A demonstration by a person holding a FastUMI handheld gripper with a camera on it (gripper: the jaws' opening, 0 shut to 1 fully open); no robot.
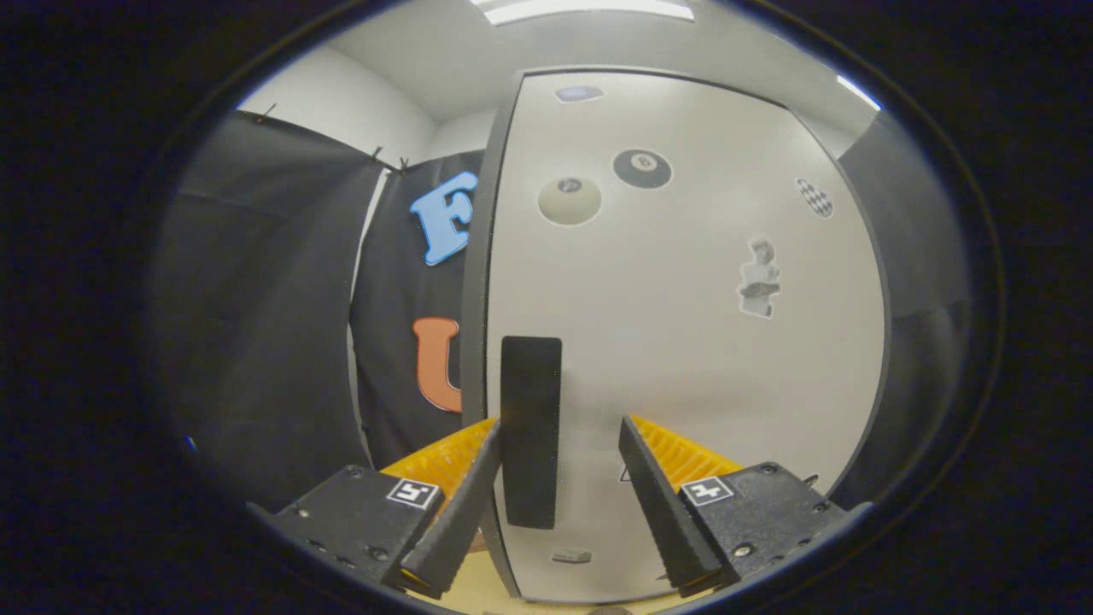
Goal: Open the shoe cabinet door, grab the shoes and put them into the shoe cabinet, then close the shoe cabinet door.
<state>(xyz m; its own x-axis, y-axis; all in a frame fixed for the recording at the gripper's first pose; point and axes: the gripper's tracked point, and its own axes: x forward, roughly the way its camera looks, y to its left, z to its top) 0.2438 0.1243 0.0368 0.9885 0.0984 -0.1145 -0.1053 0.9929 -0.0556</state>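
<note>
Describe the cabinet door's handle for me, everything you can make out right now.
The handle is a flat, dark, matte bar with rounded corners, standing upright near the left edge of the pale shoe cabinet door. It looks like plastic or coated metal. It lies between the open fingers of the hand-held gripper: the left finger sits right beside its left side, though contact cannot be confirmed, and the right finger stands clearly apart. Stickers dot the door around it.
</note>
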